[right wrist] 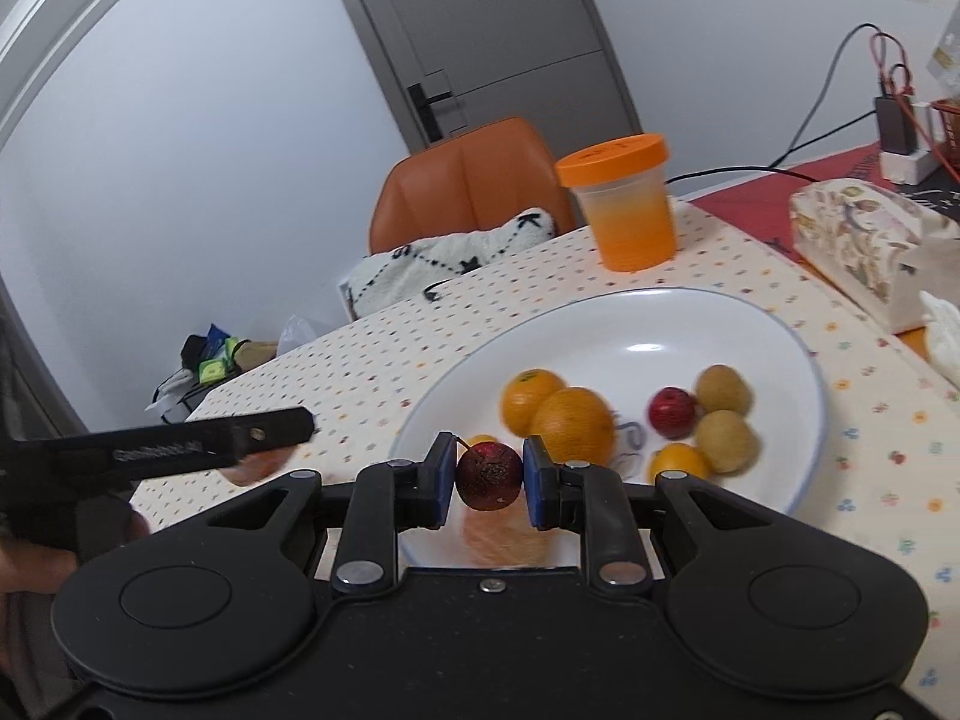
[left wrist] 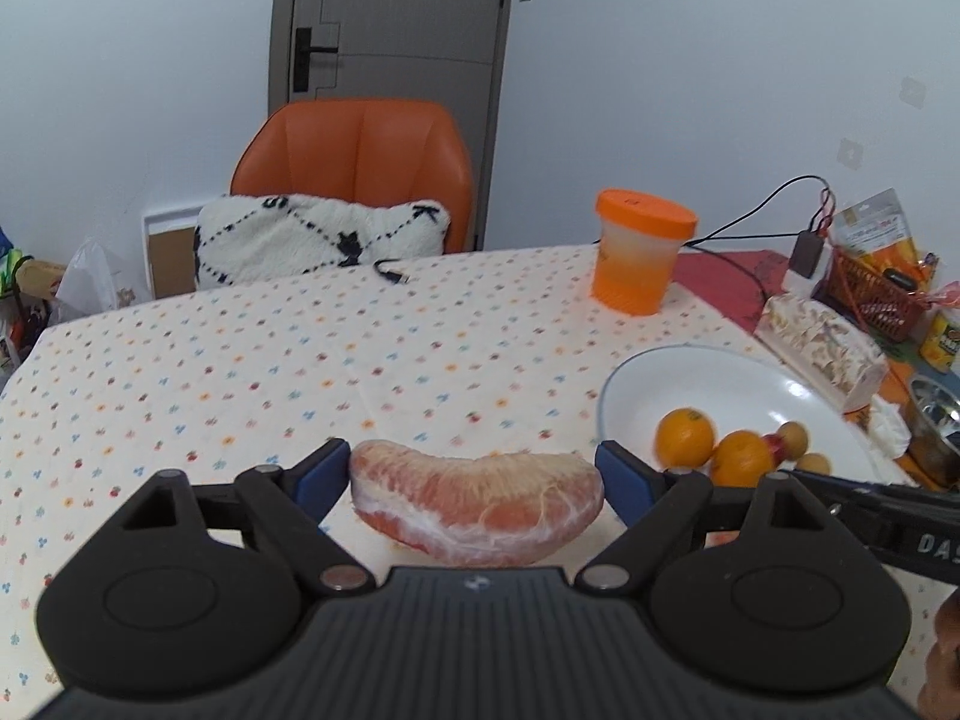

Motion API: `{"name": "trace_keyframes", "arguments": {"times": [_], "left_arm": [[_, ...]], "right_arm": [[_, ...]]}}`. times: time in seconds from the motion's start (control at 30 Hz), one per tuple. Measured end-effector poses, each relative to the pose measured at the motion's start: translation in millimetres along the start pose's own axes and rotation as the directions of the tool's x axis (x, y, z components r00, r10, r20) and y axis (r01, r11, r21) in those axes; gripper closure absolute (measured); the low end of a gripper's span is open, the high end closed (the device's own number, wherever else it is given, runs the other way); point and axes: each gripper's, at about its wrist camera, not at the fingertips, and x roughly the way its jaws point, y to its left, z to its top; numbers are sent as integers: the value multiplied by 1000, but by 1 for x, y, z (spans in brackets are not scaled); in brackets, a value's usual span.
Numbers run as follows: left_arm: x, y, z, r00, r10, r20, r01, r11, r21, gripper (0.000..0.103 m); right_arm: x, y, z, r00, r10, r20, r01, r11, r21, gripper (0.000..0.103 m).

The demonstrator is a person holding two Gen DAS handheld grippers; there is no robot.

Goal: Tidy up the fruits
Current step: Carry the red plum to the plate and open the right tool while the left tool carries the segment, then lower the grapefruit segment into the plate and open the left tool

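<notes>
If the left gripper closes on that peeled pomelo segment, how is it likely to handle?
Probably soft: the peeled pomelo segment shows bare pulp under thin membrane, so the blue fingers of the left gripper could bruise it. Its curved, flat-lying shape on the tablecloth suggests it won't roll, though it may sag.

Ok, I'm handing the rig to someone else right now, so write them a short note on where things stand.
Left gripper: open around the pomelo segment, which lies on the tablecloth; whether the pads touch it is unclear.
Right gripper: shut on a small dark red fruit, held over the near rim of the white plate.
Done: oranges, a red fruit and brown fruits are on the plate.
Left: release the red fruit onto the plate, then bring the pomelo segment over.
</notes>
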Motion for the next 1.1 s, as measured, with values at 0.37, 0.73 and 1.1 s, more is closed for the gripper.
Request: {"name": "trace_keyframes", "arguments": {"times": [0.37,0.73,1.1], "left_arm": [[-3,-35,7,998,-56,14,56,998,29,16],[3,-62,12,995,-96,13,95,994,53,16],[17,-89,19,991,-130,3,130,987,91,16]], "right_arm": [[-9,-25,-2,999,-35,8,35,999,29,80],[-22,-40,-5,998,-49,29,48,998,42,62],[-33,-59,0,995,-78,63,72,994,85,62]]}}
